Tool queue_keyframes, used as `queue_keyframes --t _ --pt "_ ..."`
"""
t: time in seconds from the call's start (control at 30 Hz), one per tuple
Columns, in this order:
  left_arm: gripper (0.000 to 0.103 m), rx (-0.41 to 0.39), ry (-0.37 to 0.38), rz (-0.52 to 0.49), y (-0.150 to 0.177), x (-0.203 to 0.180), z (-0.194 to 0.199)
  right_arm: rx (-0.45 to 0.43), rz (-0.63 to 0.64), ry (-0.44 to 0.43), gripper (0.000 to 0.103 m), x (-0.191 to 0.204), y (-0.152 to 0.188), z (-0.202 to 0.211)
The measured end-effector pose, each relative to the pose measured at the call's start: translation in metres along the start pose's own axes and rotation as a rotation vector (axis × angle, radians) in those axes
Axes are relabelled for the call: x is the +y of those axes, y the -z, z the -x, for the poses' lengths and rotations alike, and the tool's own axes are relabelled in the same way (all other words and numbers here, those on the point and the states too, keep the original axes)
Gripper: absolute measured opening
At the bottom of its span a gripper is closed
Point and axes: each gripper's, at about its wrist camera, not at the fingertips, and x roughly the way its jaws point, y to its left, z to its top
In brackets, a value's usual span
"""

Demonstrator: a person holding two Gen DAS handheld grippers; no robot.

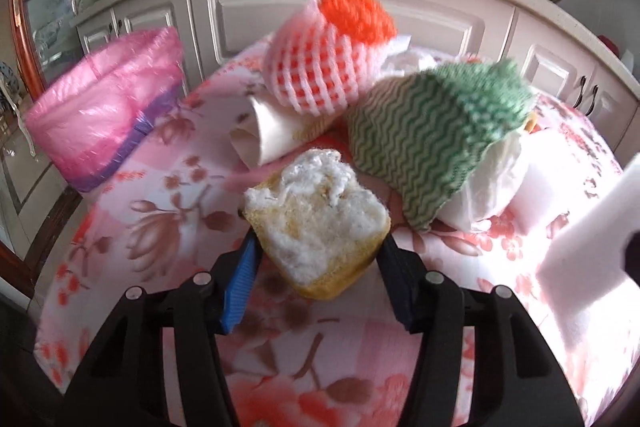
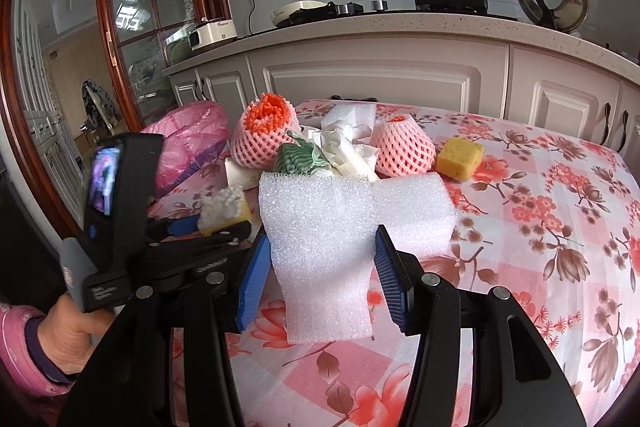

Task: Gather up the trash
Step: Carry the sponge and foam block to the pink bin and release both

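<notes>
My left gripper (image 1: 316,259) has the sponge (image 1: 320,223) between its pads, which seem to pinch its sides, one yellow corner pointing back at me and the white fluffy face up. My right gripper (image 2: 320,259) is clamped on the foam sheet (image 2: 332,239), whose long axis runs away from me toward the pile. What counts next, I think, is the pink bag (image 1: 104,107): it hangs off the table's (image 1: 120,247) left edge, well left of and beyond the sponge, so my left hand is much nearer it and should swing that way first. The foam must cross over the left gripper to reach the bag
</notes>
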Motion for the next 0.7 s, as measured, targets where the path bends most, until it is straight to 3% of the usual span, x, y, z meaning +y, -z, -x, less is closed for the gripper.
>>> queue_keyframes --t 0.33,0.7 --pt "0.055 -0.164 0.012 -0.034 0.025 0.006 0.088 -0.017 0.017 0.002 0.05 0.013 -0.002 0.004" --pt "0.055 -0.261 0.0 0.047 0.018 0.04 0.128 -0.031 0.099 -0.041 0.05 0.049 -0.018 0.002"
